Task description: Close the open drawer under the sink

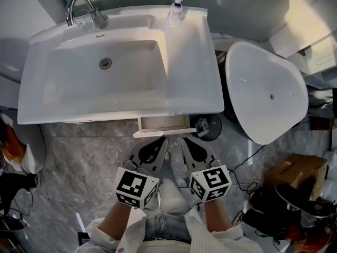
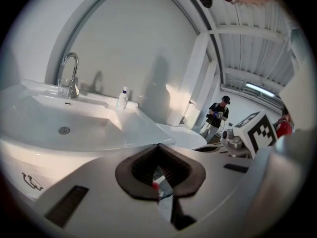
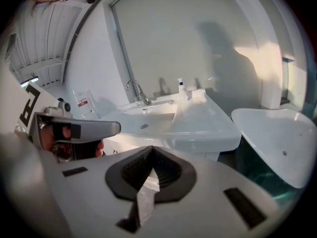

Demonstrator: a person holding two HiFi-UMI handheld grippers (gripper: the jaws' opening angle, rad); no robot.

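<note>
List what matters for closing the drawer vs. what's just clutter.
Job:
- open drawer under the sink
- left gripper, shut, empty
- right gripper, shut, empty

Lying about:
- soap bottle
- faucet
- white tub
- cardboard box
- floor cables

White worktop [image 1: 192, 62] is carrying a bottle [image 1: 175, 13], standing upright at the back edge, right of the basin [image 1: 105, 86]. A tap [image 1: 81, 7] is sitting back left. Grey marbled floor [image 1: 73, 162] is bearing a white tub [image 1: 268, 94] just beside the worktop and a cardboard box [image 1: 296, 174] further right.
</note>
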